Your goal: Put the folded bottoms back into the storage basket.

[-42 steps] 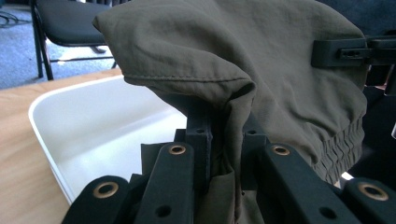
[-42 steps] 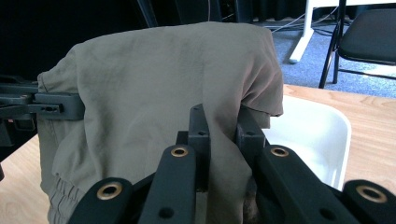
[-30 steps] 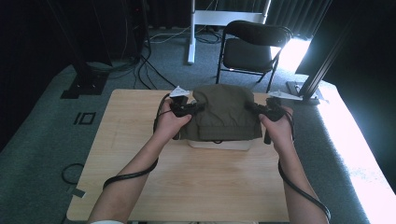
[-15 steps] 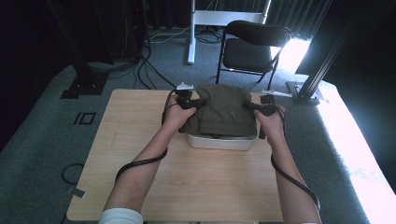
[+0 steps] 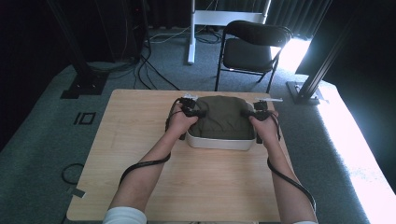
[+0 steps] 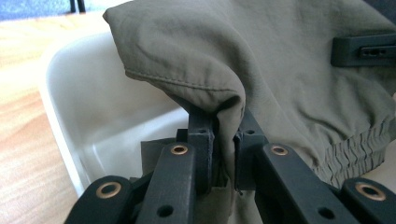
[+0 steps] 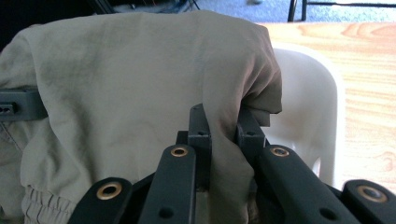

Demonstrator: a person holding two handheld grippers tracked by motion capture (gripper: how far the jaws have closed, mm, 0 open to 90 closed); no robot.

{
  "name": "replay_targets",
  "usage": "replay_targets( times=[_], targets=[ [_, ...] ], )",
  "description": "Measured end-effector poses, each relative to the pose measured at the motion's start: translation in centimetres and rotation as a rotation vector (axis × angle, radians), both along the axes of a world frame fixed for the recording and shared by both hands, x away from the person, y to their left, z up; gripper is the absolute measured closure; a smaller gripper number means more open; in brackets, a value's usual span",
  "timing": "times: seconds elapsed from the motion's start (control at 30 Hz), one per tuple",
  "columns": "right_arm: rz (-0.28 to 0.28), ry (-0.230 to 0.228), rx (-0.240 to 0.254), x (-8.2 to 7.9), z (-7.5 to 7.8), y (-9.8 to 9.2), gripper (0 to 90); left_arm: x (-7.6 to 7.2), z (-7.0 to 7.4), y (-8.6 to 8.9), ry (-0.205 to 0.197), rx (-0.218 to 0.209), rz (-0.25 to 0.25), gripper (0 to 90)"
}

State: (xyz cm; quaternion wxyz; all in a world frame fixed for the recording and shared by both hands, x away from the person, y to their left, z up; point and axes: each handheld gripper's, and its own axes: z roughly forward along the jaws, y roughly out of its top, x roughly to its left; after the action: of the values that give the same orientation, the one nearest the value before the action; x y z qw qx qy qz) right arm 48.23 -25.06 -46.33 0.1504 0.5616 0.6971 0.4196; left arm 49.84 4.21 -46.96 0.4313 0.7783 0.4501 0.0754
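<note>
— Both hands have sunk; olive garment (image 5: 219,122) now sits lower, bundled in the white tub (image 5: 219,142) mid-tabletop (image 5: 140,140).
— Tongs?
— Left tongs (image 6: 226,156) clamped on one fold, right tongs (image 7: 223,140) on the opposite. Forearms extended, wrists level.
— Risk?
— Uneven release; cloth likely spills over the rim.

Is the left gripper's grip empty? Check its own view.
No: the left gripper is shut on a fold of the olive garment, pinched between its jaws above the white tub.
</note>
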Motion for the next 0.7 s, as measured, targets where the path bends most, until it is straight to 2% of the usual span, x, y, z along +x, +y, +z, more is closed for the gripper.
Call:
replay_targets(
  times=[0.1,0.17,0.2,0.33,0.53,0.57,0.63,0.7],
  targets=[
    [-0.002,0.018,-0.025,0.1,-0.5,0.4,80.7,0.0,-0.5,-0.1,0.033,0.024,0.015,82.7],
    [-0.004,0.025,-0.029,0.1,-0.7,0.5,80.7,0.0,-0.5,-0.1,0.033,0.024,0.015,82.6],
    [-0.008,0.030,-0.044,0.2,-0.9,0.6,80.6,0.0,-0.7,-0.2,0.034,0.043,0.020,82.5],
    [-0.016,0.044,-0.058,0.2,-1.2,0.8,80.5,0.1,-0.7,-0.5,0.034,0.076,0.017,81.6],
    [-0.024,0.068,-0.097,0.5,-1.6,1.0,79.3,0.5,-0.9,-0.8,0.027,0.077,0.035,78.5],
    [-0.021,0.067,-0.103,0.5,-1.6,1.1,77.8,0.5,-0.9,-0.9,0.029,0.078,0.036,75.4],
    [-0.027,0.076,-0.097,0.5,-1.6,1.1,69.3,0.6,-1.0,-1.1,0.022,0.080,0.038,68.4],
    [-0.025,0.070,-0.102,0.6,-1.5,1.0,64.4,0.6,-1.0,-1.2,0.013,0.087,0.025,66.1]
  ],
)
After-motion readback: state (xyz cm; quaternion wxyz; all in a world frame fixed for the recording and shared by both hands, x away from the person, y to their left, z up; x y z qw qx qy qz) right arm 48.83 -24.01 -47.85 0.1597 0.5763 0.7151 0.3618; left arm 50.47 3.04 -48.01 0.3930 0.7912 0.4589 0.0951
